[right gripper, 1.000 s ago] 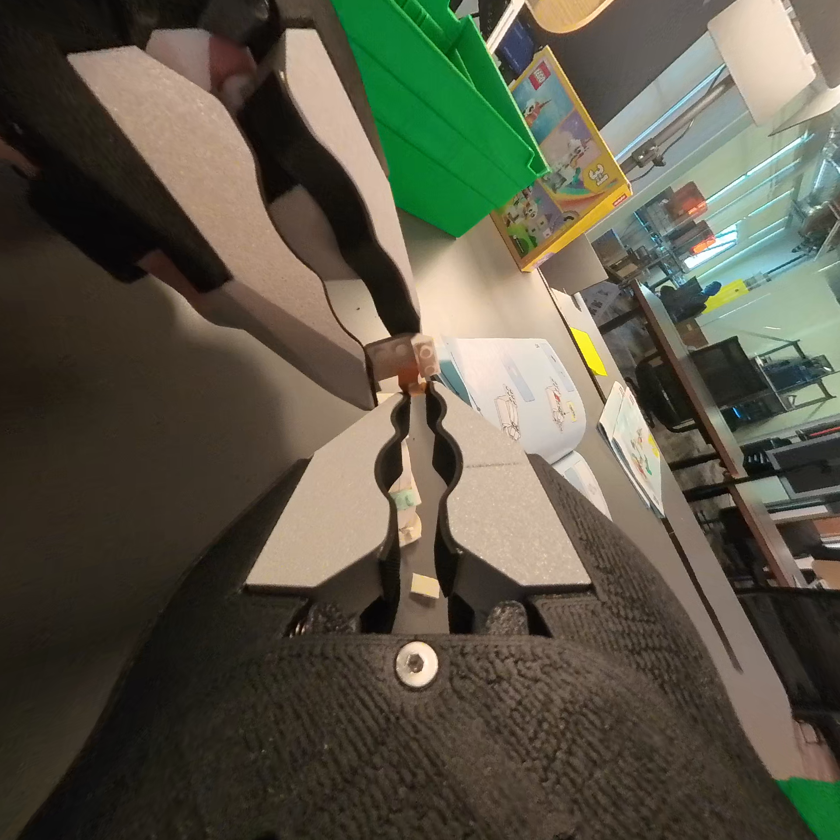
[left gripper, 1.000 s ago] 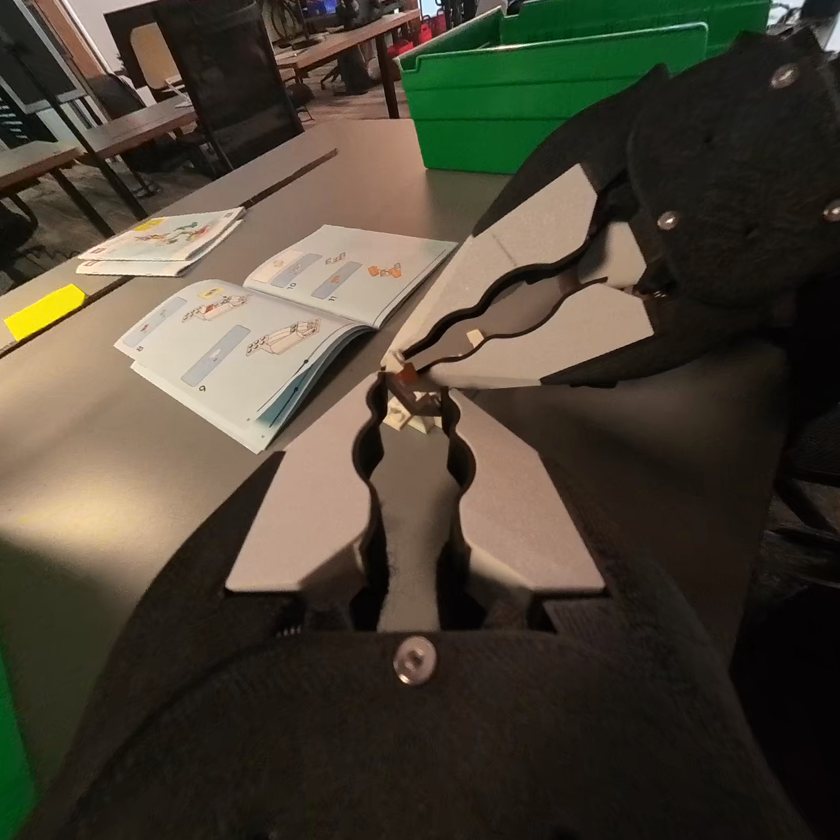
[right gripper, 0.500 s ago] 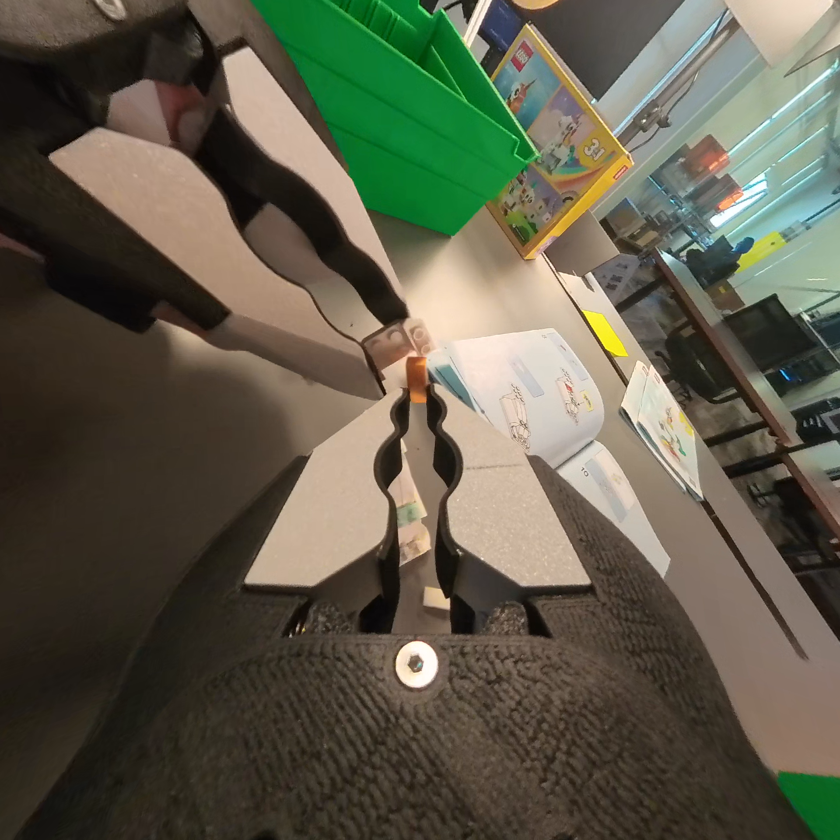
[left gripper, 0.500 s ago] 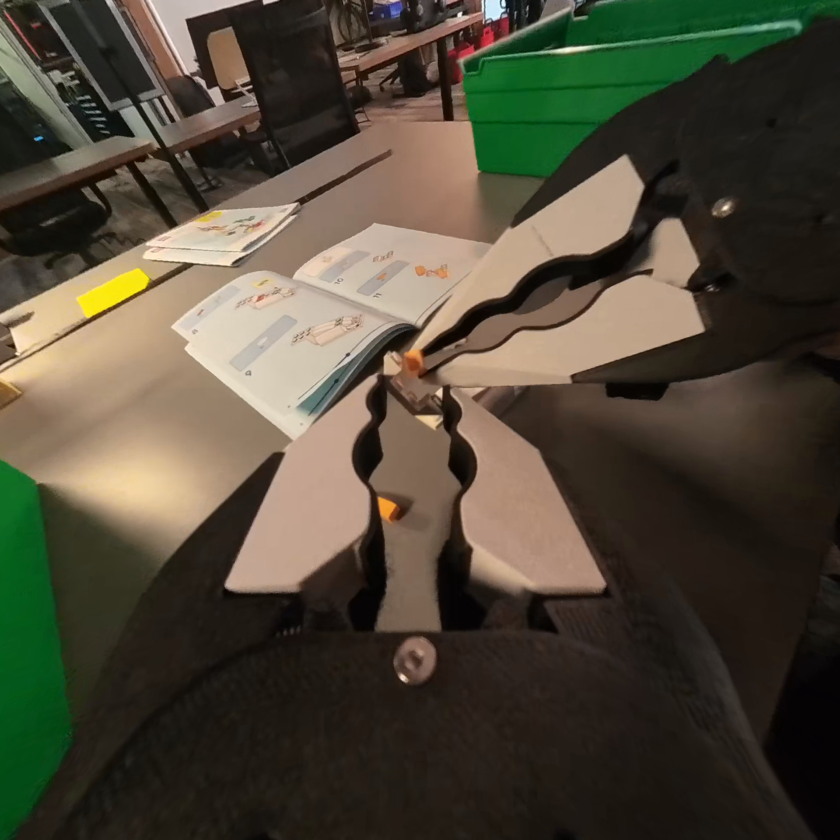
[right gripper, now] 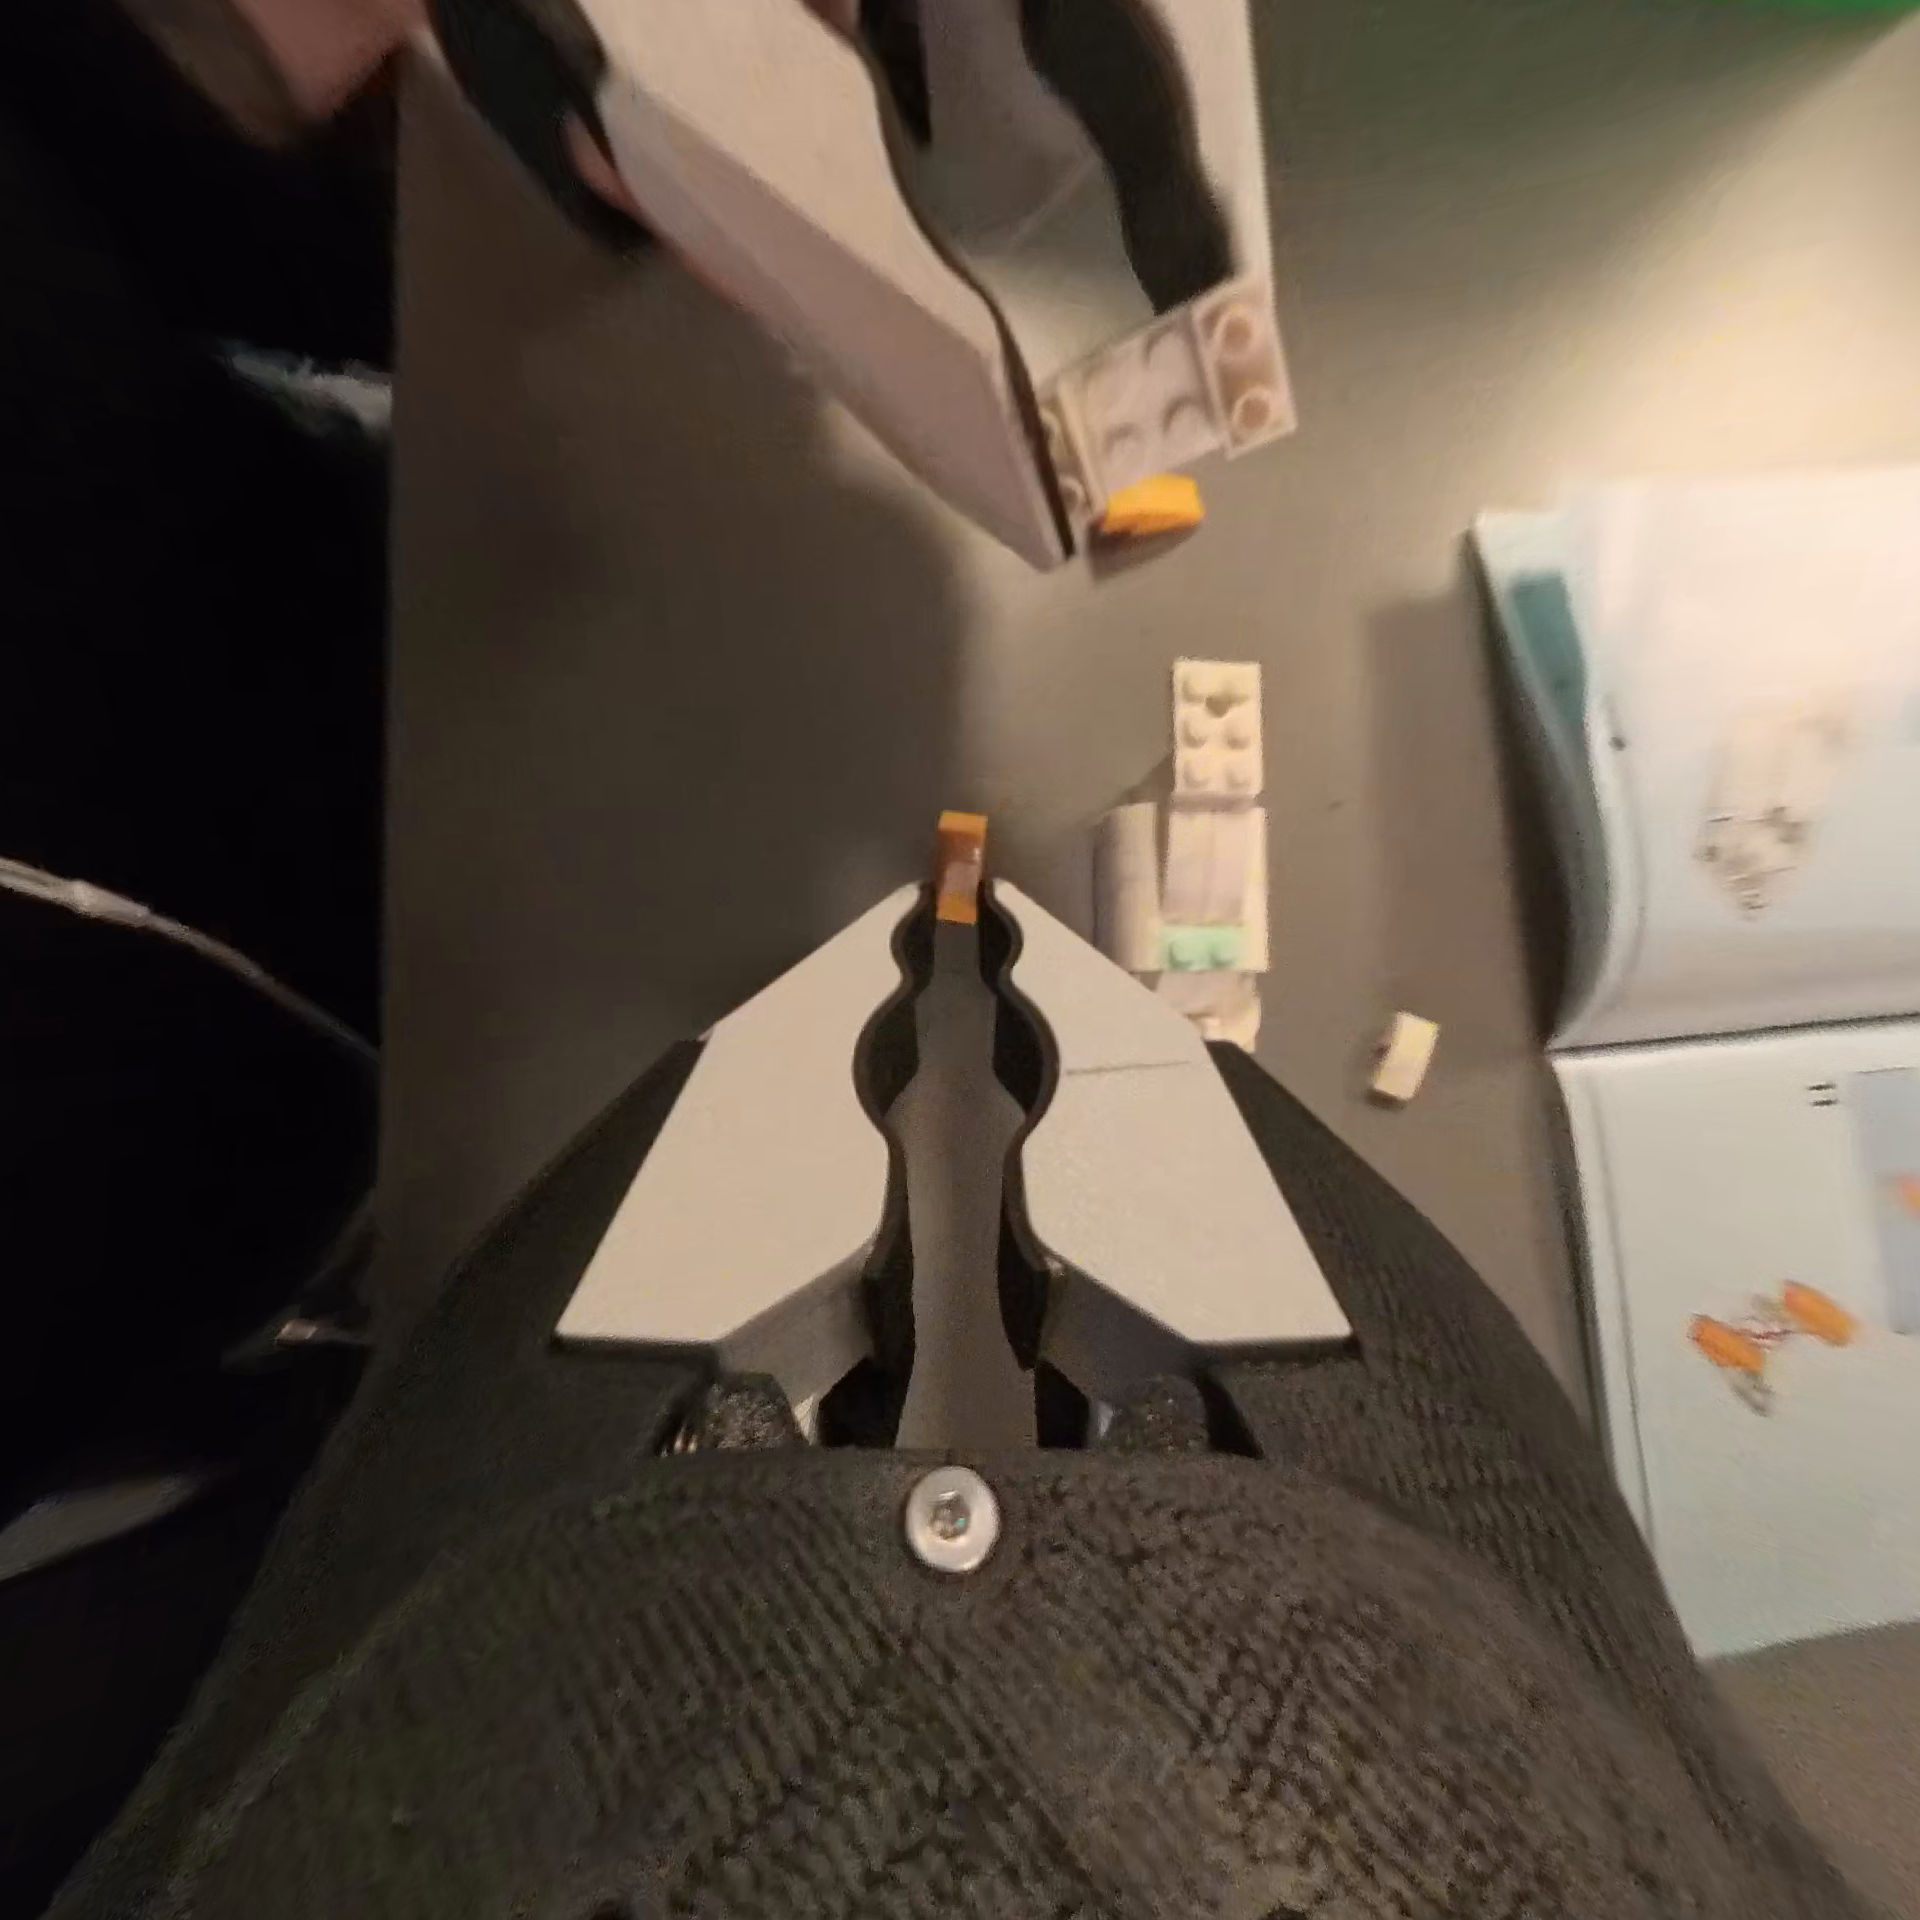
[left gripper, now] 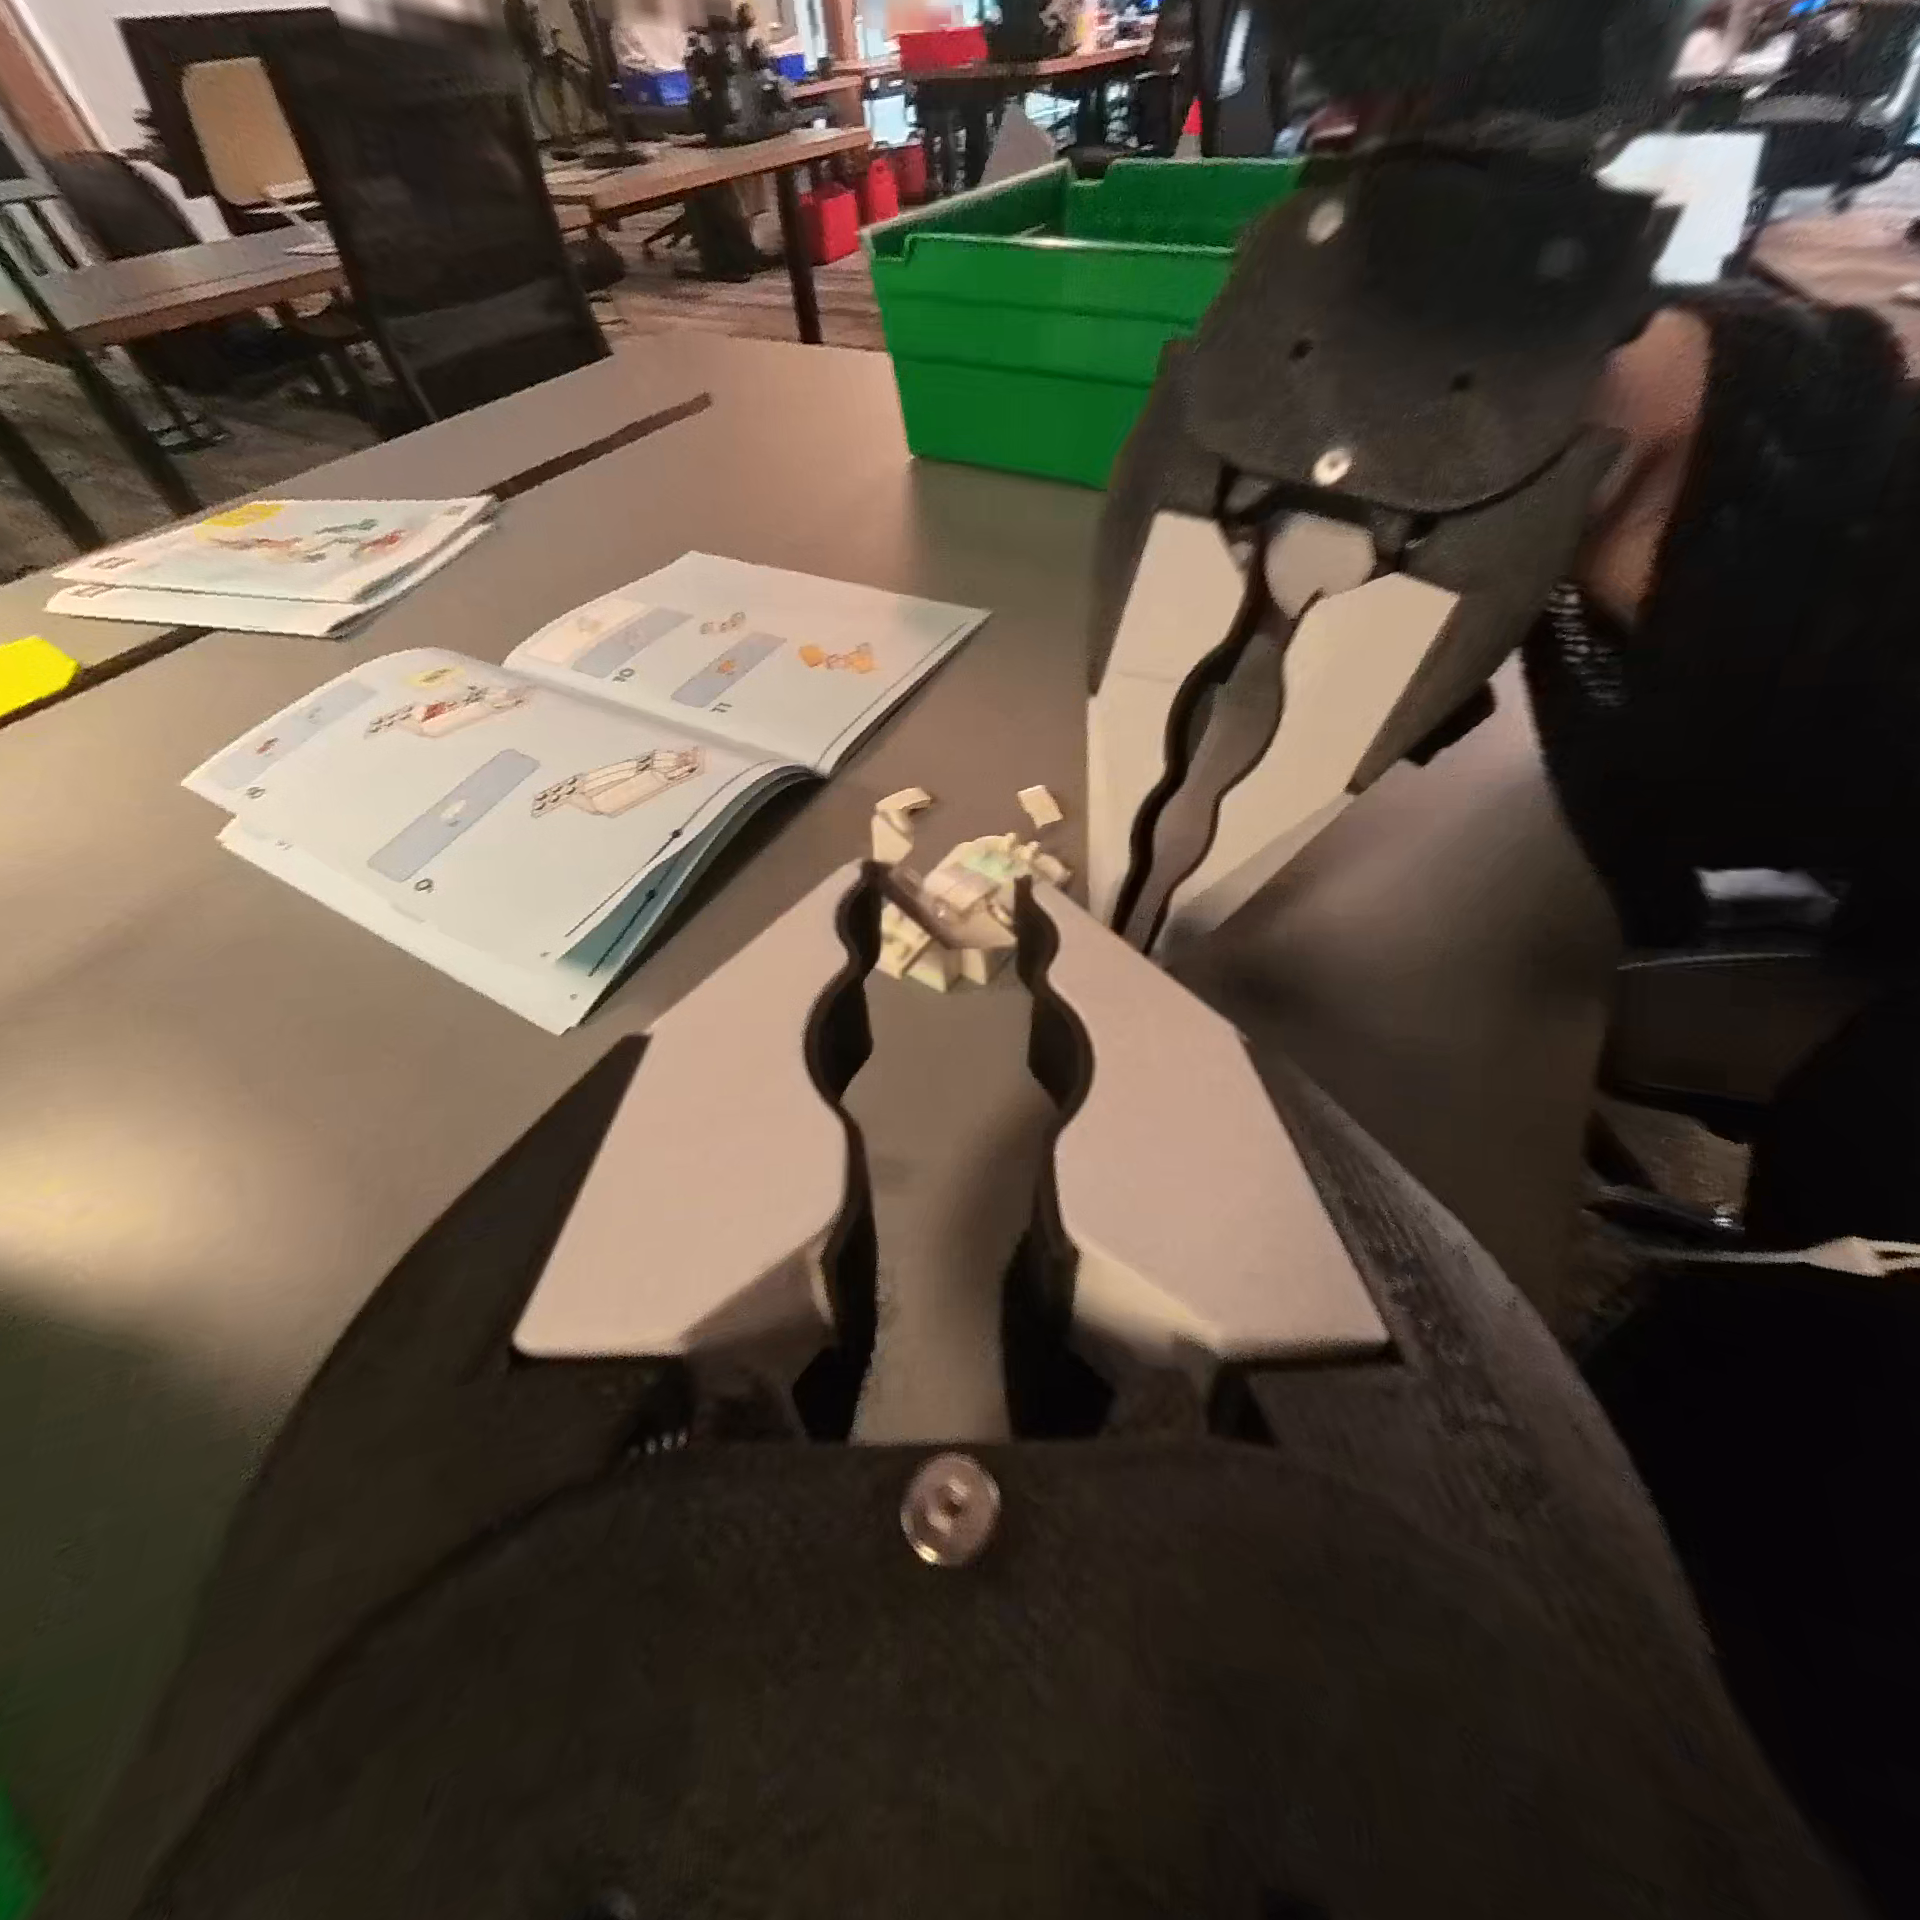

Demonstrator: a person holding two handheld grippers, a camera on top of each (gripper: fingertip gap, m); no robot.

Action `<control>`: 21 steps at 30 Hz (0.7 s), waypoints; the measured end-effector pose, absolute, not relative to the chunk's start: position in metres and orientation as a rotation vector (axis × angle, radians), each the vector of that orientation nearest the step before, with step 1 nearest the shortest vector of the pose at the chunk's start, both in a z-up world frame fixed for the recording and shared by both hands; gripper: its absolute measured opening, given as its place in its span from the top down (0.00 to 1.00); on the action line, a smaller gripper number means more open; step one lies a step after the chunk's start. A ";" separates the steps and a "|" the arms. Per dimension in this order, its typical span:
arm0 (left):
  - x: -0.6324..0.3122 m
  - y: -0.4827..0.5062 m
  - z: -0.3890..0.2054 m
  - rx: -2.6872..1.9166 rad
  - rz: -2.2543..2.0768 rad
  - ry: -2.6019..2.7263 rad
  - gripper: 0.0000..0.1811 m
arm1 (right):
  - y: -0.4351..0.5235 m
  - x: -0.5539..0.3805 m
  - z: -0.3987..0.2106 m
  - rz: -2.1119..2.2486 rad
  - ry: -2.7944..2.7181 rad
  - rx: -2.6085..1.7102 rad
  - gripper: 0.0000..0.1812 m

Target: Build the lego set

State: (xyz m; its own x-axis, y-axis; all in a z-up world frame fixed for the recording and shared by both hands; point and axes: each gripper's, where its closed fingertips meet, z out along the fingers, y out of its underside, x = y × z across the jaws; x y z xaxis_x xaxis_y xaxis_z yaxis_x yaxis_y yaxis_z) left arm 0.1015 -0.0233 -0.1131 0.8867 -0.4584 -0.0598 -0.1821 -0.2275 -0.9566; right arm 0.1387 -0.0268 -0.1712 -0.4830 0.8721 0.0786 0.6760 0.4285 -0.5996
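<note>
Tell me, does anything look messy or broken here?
Nothing looks broken or spilled. The only stray is a small white piece lying tilted on the table, apart from the white build and beside the booklet.

The table (left gripper: 260, 1039) is dull grey-brown, and the open instruction booklet (left gripper: 582, 758) on it is pale blue with small orange and white drawings. Behind it stand bright green bins (left gripper: 1029, 343), and a yellow slip (left gripper: 31, 670) lies at the far left. The lego assembly (right gripper: 1195, 883) is white with a mint-green strip. An orange piece (right gripper: 958, 871) sits between grey, black-edged fingers (right gripper: 1091, 1174) of the right gripper (right gripper: 958, 902). The left gripper (right gripper: 1153, 416) holds white plates (right gripper: 1174, 405) with an orange piece under them.
</note>
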 end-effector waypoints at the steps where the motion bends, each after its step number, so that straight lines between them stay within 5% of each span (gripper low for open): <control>1: 0.104 -0.025 -0.112 -1.802 -0.296 0.491 0.87 | -0.027 0.141 -0.175 0.695 -2.348 -1.351 0.97; 6: 0.113 -0.031 -0.114 -1.808 -0.335 0.544 0.87 | -0.031 0.140 -0.180 0.712 -2.405 -1.466 0.95; 12: 0.119 -0.041 -0.113 -1.794 -0.396 0.580 0.87 | -0.037 0.133 -0.148 0.990 -2.247 -1.474 0.82; 21: 0.142 -0.060 -0.105 -1.709 -0.515 0.718 0.87 | -0.061 0.119 -0.098 1.709 -1.994 -1.418 0.93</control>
